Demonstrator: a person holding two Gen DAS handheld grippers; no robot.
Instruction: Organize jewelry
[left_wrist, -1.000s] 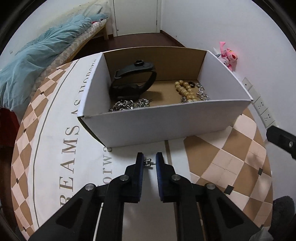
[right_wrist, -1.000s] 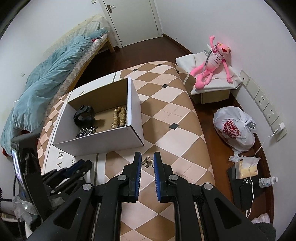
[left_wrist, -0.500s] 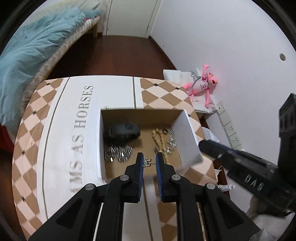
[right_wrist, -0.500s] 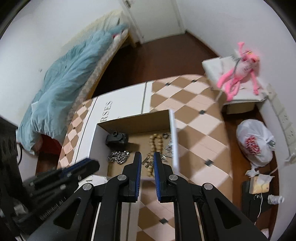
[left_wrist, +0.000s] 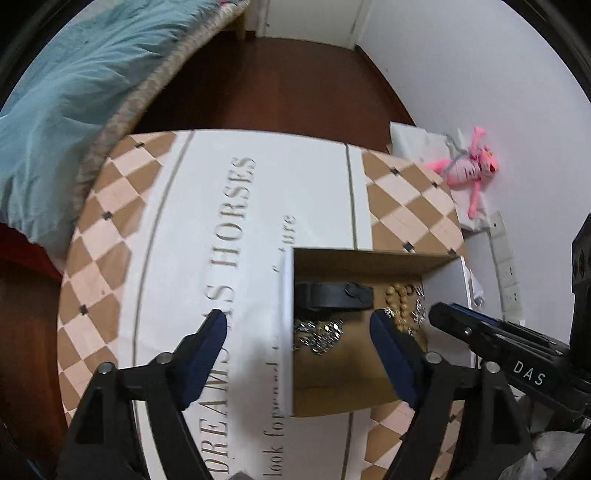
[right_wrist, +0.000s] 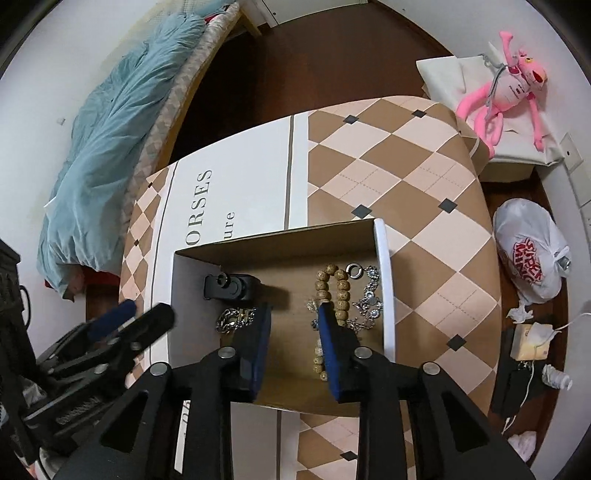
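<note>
Checkered cloth covers the worktop (right_wrist: 417, 206), where one open cardboard box (right_wrist: 384, 266) holds a black strap piece (right_wrist: 229, 286), a silver chain (right_wrist: 234, 319), one string of wooden beads (right_wrist: 334, 288) and a silver bracelet (right_wrist: 369, 299). Both tongs, left (left_wrist: 297, 339) and right (right_wrist: 293, 325), have just been opening above the box and stand apart, nothing between them; the small clasps each pinched a second ago are gone.

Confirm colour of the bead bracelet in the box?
Tan, wood-coloured bead bracelet; clearest in the right wrist view.
</note>
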